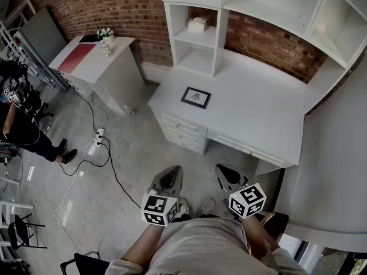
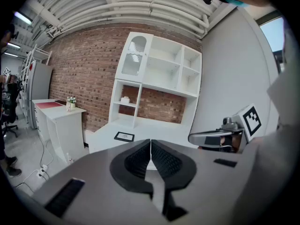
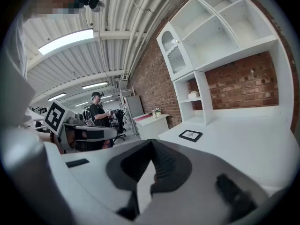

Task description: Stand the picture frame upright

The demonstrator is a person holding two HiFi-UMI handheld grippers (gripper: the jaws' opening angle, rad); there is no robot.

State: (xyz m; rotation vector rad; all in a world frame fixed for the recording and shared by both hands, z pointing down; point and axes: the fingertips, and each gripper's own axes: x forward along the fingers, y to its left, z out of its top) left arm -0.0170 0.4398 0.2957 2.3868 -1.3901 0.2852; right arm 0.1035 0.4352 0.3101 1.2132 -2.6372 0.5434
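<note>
A small black picture frame (image 1: 195, 97) lies flat on the white desk (image 1: 258, 113), near its left end in front of the shelf unit. It also shows far off as the picture frame (image 2: 124, 136) in the left gripper view and the picture frame (image 3: 191, 135) in the right gripper view. My left gripper (image 1: 170, 178) and right gripper (image 1: 227, 175) hang side by side over the floor, well short of the desk. Both are shut with their tips touching and nothing between them. The left gripper (image 2: 150, 141) and right gripper (image 3: 151, 143) point toward the desk.
A white hutch with shelves (image 1: 198, 30) stands at the desk's back; a small white box (image 1: 198, 23) sits on one shelf. A second white cabinet (image 1: 109, 67) with a little plant stands at left. Cables and a power strip (image 1: 94, 145) lie on the floor. A person (image 1: 23, 125) stands far left.
</note>
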